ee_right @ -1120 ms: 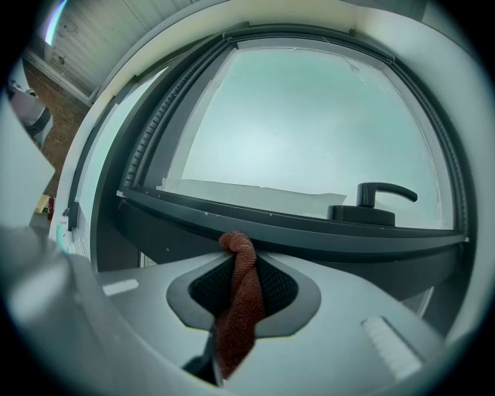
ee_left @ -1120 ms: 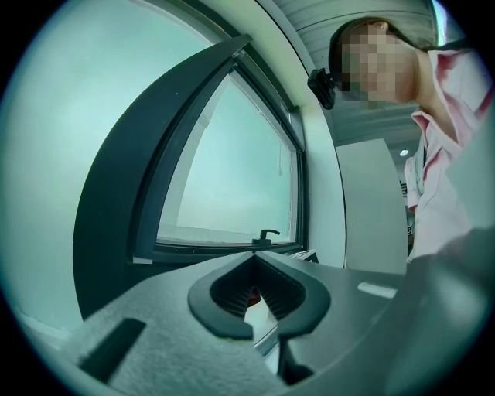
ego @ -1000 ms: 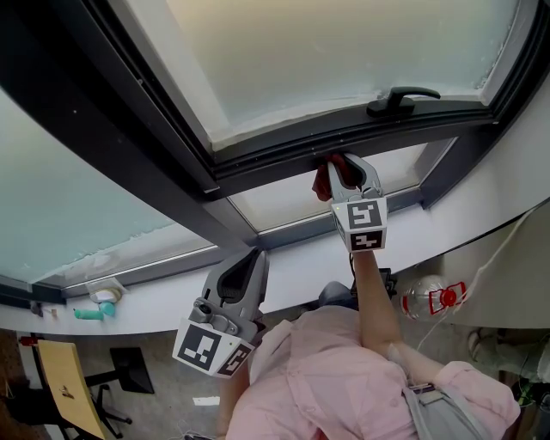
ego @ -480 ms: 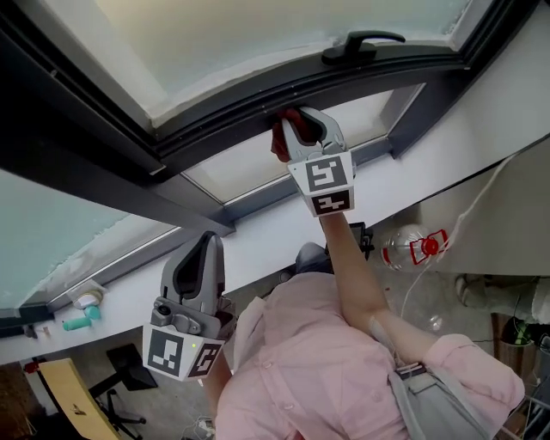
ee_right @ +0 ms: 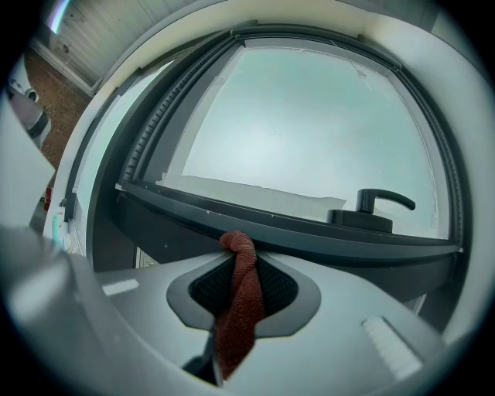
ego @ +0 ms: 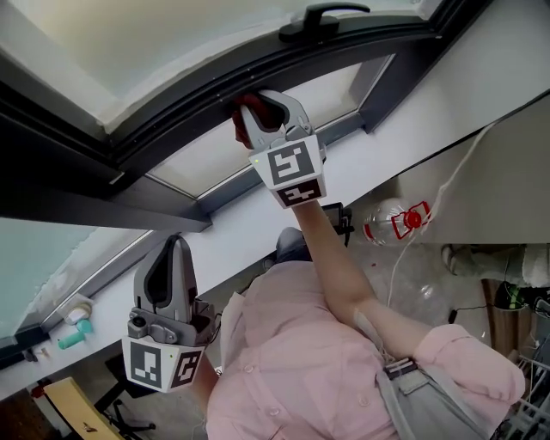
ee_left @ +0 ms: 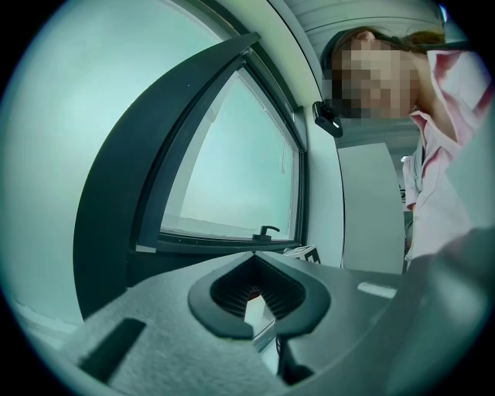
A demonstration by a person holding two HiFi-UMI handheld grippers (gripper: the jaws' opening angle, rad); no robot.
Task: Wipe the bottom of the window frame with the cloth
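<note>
Window frame (ego: pixel 361 51) takes up most of my head view: a dark sash with frosted glass (ego: pixel 172 43), bottom rail running diagonally from lower left to upper right. A smaller fixed pane (ego: pixel 258 146) sits under that rail, and a white sill (ego: pixel 361 163) lies below the pane.

The person's pink shirt (ego: pixel 301 361) fills the bottom of the head view. The right forearm reaches up to the rail.

Right gripper (ego: pixel 268 110) is up at the bottom rail, left of the middle of the sash. In the right gripper view its jaws are clamped on the cloth (ee_right: pixel 240 302), a reddish-brown, twisted strip. The tail hangs down through the jaw cavity. The bunched top end pokes out past the tips and touches the lower edge of the bottom rail.

Left gripper (ego: pixel 174 249) is held low, well apart from the frame, over the sill's near edge and pointing up at the window. In the left gripper view its jaws are together at the tips with nothing between them.

The black window handle (ego: pixel 322 15) sits on top of the rail, well to the right of the cloth.

Smaller items:
- A clear bottle with a red label (ego: pixel 391 222) is below the sill on the right.
- A teal item (ego: pixel 70 338) sits at the far left of the sill. It is too small for me to identify.
</note>
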